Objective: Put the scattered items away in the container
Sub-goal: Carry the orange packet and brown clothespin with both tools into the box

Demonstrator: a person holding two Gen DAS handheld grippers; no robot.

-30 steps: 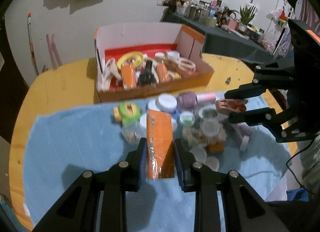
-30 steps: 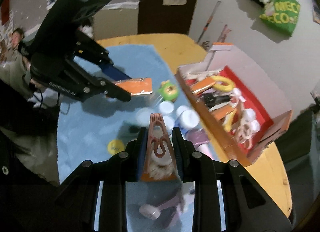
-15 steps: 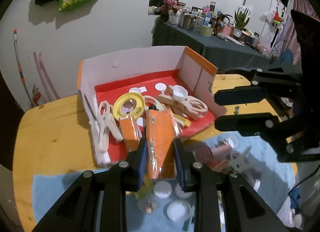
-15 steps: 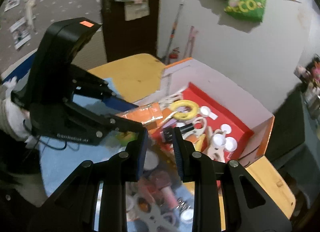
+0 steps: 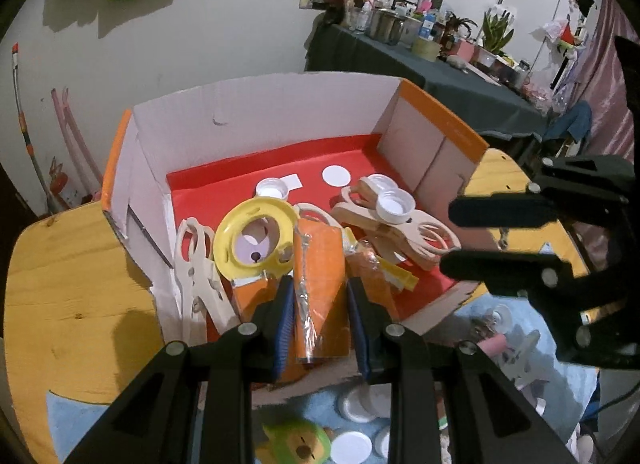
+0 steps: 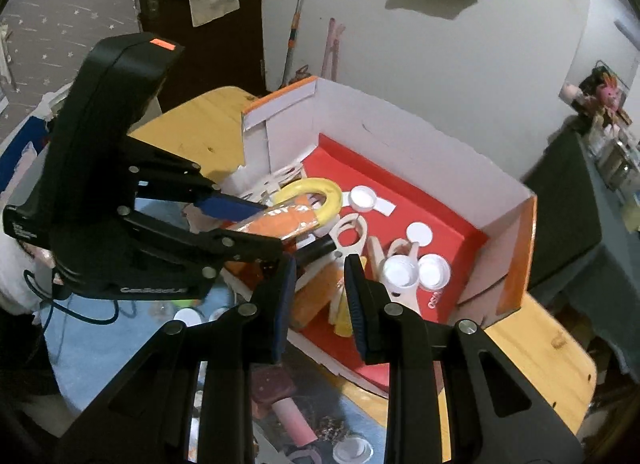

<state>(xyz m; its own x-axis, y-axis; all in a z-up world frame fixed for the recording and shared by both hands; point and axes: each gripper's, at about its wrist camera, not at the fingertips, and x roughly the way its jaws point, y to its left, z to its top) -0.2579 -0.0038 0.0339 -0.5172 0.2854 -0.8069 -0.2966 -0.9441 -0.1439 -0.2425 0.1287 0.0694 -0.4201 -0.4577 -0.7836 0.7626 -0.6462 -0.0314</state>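
The orange packet [image 5: 320, 284] sits clamped between the left gripper [image 5: 320, 316]'s blue pads, a flat orange wedge in clear crinkly wrap with a shiny seam running down its middle. It hangs over the near edge of the box [image 5: 256, 124], above the clutter inside. From the right wrist view the same packet [image 6: 276, 220] shows side-on, pinched between the left gripper's fingers over the box's left end.

The box has white card walls, orange outer edges and a red floor. In it lie a yellow ring [image 5: 256, 240], pale wooden clips [image 5: 200, 276], white caps [image 5: 394, 204] and more orange packets, piled so closely that their outlines run together.

The right gripper [image 6: 320, 300] hovers over the box's near side, its jaws narrowly apart and bare; through the gap only box contents show. In the left view it comes in from the right, two black fingers [image 5: 504, 268] over the box's right corner.

Below the box, on the blue cloth [image 5: 68, 412], leftovers are half hidden by the gripper frames: a green and yellow toy [image 5: 296, 444] cut off at the bottom edge, white lids [image 5: 352, 448], a pink tube [image 6: 292, 420]. Much of that is blurred. The wooden table [image 5: 64, 284] shows to the left.
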